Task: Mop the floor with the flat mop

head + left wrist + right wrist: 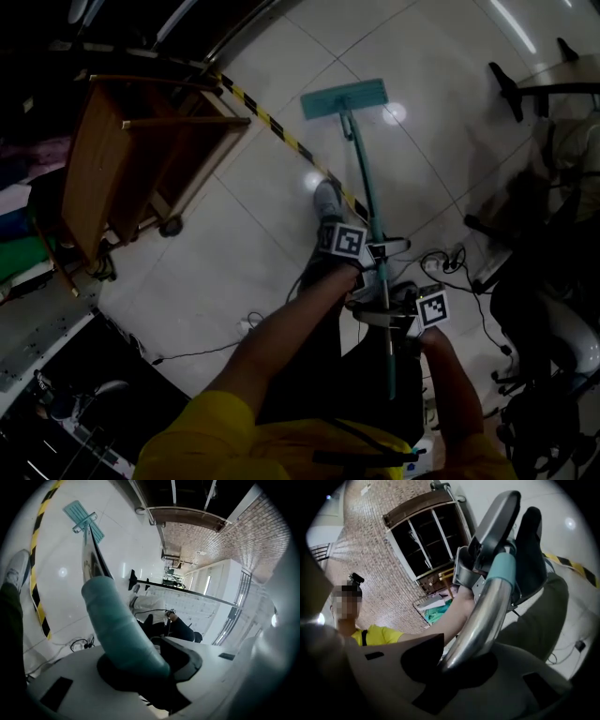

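Head view: flat mop (pixel 344 97), teal pad flat on the glossy white tile floor (pixel 234 253), just past the black-yellow tape (pixel 281 134). Wooden shelf unit (pixel 141 159) to the left.
Left gripper view: left hand-held gripper (pixel 145 667) clamped on the teal grip sleeve (pixel 122 630).
Right gripper view: right hand-held gripper (pixel 454 667) clamped on the bare metal shaft (pixel 483 616). Brick wall (pixel 361 541) behind.

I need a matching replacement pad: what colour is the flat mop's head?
The mop head is teal, seen best in the head view.
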The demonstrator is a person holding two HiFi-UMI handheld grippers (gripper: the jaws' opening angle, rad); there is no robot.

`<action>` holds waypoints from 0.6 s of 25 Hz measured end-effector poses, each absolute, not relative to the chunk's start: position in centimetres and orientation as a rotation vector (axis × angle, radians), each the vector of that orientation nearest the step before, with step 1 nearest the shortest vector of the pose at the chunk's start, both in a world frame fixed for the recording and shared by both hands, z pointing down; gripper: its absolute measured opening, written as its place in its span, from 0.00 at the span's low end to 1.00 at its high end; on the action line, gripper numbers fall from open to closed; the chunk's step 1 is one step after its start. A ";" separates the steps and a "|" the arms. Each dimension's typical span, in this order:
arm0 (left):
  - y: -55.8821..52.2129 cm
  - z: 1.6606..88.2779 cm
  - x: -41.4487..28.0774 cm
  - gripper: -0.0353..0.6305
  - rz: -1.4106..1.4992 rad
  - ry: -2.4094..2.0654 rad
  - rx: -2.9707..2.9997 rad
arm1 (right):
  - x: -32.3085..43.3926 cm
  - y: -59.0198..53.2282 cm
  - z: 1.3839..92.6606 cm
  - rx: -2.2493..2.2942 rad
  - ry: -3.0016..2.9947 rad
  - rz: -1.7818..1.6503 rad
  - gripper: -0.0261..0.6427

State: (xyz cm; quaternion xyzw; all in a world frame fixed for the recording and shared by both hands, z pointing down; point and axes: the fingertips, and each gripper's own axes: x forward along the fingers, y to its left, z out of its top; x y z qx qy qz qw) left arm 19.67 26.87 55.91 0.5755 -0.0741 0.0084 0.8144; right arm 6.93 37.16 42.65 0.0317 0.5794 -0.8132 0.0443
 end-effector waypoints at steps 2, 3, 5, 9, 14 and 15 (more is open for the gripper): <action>23.5 57.3 19.1 0.28 0.047 -0.170 1.238 | 6.6 33.8 44.3 0.091 1.800 -2.443 0.18; 21.7 58.3 18.8 0.28 0.060 -0.172 1.257 | 6.4 32.2 45.4 0.086 1.824 -2.429 0.18; 17.8 60.1 18.2 0.28 0.062 -0.169 1.292 | 5.8 28.8 48.0 0.067 1.885 -2.419 0.17; 10.0 62.6 16.4 0.26 0.019 -0.173 1.332 | 4.0 22.0 51.0 0.058 1.889 -2.391 0.17; 9.6 62.9 15.2 0.26 0.161 -0.201 1.420 | 2.7 21.5 49.4 0.063 1.848 -2.385 0.17; 10.7 62.1 15.2 0.27 0.149 -0.208 1.415 | 2.7 22.5 48.5 0.072 1.838 -2.389 0.17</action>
